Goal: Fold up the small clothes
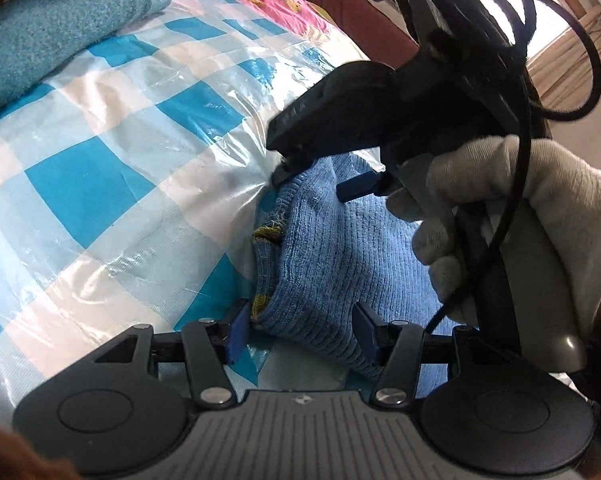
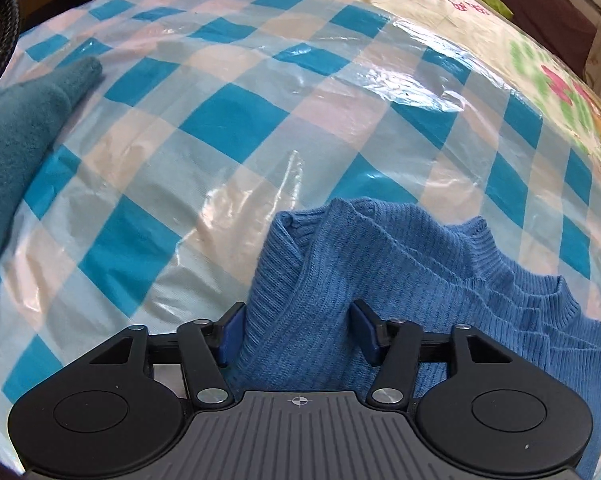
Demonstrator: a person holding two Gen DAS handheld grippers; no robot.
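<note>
**Blue knit sweater, fold part-done**

Blue ribbed sweater (image 2: 380, 264) lies bunched on checked plastic cover (image 2: 236, 120), ribbed edge turned over, neck opening to the right in right wrist view. Fold looks begun, not squared; flattening and further folds probably left.

Left gripper (image 1: 300, 328): jaws apart, a fold of knit between, pads not seen pressing. Right gripper (image 2: 296, 328): jaws apart astride a ridge of knit, no squeeze evident.

Teal blanket (image 1: 60, 28) at far edge. Sweater's lower part and sleeves cut off by gripper bodies; gloved hand (image 1: 512, 232) blocks more.
</note>
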